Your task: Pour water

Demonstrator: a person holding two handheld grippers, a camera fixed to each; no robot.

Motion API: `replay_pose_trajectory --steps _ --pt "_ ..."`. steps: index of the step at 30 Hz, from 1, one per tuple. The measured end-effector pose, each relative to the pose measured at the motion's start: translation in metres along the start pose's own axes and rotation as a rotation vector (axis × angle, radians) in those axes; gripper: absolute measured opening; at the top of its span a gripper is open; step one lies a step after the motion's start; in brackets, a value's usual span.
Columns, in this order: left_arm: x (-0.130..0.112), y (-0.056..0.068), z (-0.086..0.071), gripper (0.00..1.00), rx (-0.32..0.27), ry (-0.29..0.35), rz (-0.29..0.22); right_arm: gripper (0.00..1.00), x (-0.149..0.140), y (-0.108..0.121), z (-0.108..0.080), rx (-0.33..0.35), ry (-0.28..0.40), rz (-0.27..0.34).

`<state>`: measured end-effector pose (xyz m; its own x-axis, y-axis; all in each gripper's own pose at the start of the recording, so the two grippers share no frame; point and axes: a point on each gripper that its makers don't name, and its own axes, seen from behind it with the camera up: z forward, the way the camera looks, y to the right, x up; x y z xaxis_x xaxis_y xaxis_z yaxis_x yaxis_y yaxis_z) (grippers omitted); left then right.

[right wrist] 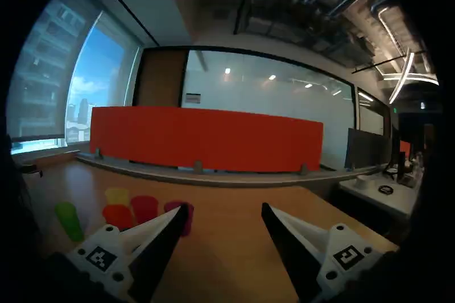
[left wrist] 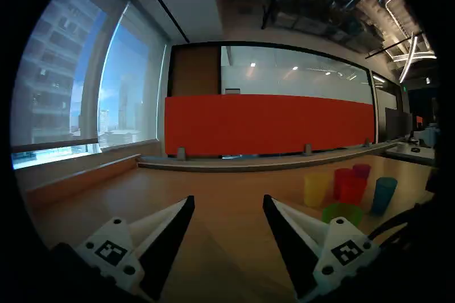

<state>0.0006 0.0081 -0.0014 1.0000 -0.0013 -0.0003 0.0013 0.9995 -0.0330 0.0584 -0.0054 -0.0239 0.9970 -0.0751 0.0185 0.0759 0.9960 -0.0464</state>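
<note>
Your left gripper (left wrist: 227,209) and right gripper (right wrist: 224,215) gape empty. Yellow cup (left wrist: 315,189) sits just beside red cup (left wrist: 350,188); a careless reach may topple either.

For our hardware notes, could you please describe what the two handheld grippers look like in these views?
Both the left gripper and right gripper have two wedge-shaped fingers, white outside with black inner faces, tapering to points. Each finger's white base carries a square black-and-white marker. A black cable runs beside the left gripper.
</note>
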Motion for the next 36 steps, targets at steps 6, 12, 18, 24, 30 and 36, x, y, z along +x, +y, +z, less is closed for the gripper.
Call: replay_pose_trajectory --steps 6,12,18,24,30,36 --pt "0.000 0.000 0.000 0.89 0.000 0.000 0.000 0.99 -0.006 -0.005 0.004 0.013 0.039 0.015" --pt "0.000 0.000 0.000 0.89 0.000 0.000 0.000 0.99 -0.013 -0.006 0.011 0.030 0.060 0.063" --pt "0.000 0.001 0.000 0.89 0.000 0.000 0.000 0.99 -0.023 -0.005 0.016 0.041 0.083 0.083" --pt "0.000 0.000 0.000 0.89 0.000 0.000 0.001 0.99 -0.030 -0.007 0.019 0.059 0.077 0.098" --pt "0.000 0.000 0.000 0.89 0.000 0.000 0.001 0.99 -0.038 0.001 0.021 0.046 0.063 0.108" --pt "0.000 0.000 0.000 0.89 0.000 0.000 0.001 0.99 -0.045 0.007 0.022 0.035 0.050 0.099"
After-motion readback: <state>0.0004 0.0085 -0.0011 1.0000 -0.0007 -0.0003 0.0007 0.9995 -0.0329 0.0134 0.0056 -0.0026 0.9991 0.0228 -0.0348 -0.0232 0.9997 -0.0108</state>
